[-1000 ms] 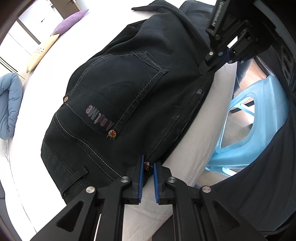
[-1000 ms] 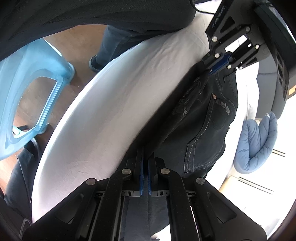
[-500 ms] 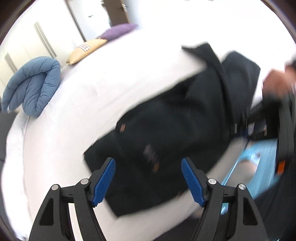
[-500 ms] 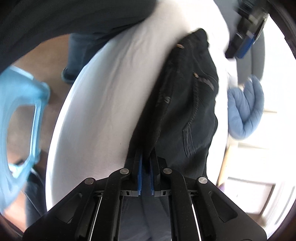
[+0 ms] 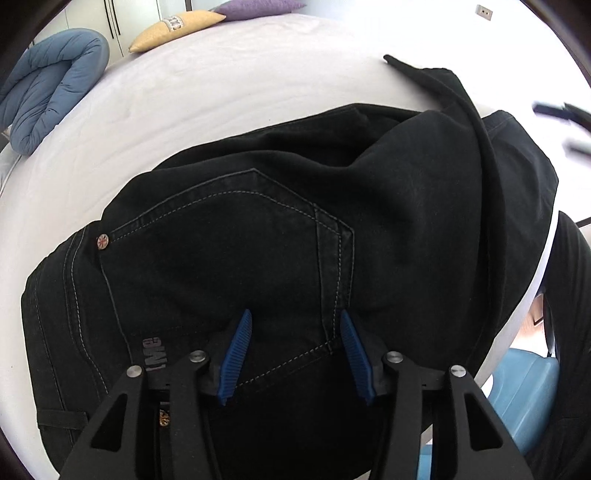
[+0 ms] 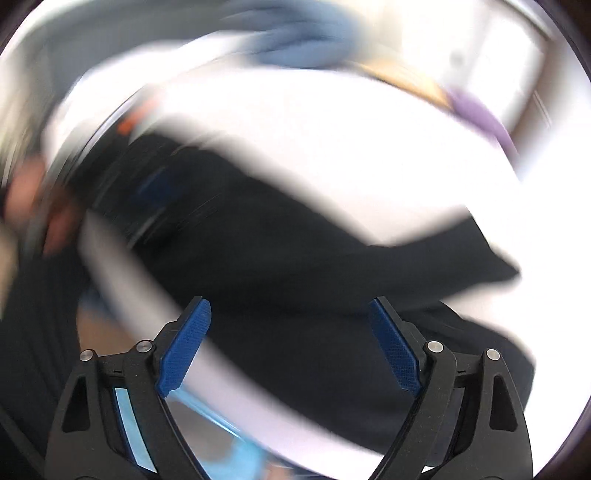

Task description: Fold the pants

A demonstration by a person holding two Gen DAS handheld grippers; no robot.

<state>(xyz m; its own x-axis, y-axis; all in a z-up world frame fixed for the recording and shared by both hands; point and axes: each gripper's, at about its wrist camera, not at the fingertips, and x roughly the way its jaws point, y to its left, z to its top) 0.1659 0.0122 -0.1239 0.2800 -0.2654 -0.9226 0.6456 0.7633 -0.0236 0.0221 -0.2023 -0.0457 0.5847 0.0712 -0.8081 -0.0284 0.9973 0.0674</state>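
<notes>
Blue quilt [image 5: 48, 85]: one, rolled, at the bed's far left.
Pillows: two, one yellow [image 5: 177, 27], one purple [image 5: 258, 7].
Pants [image 5: 295, 240]: one black pair, heaped on the white bed [image 5: 221, 92]; two rivets show.
Left claw [image 5: 295, 354]: partly apart, just been closing, over the back pocket, gripping nothing.
Right claw [image 6: 291, 347]: wide apart, just opened, empty; view blurred.
Stool [image 5: 524, 387]: one, blue.

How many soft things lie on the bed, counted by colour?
Black: 1, the pants
Blue: 1, the folded quilt
Yellow: 1, a pillow
Purple: 1, a pillow
Total: 4
</notes>
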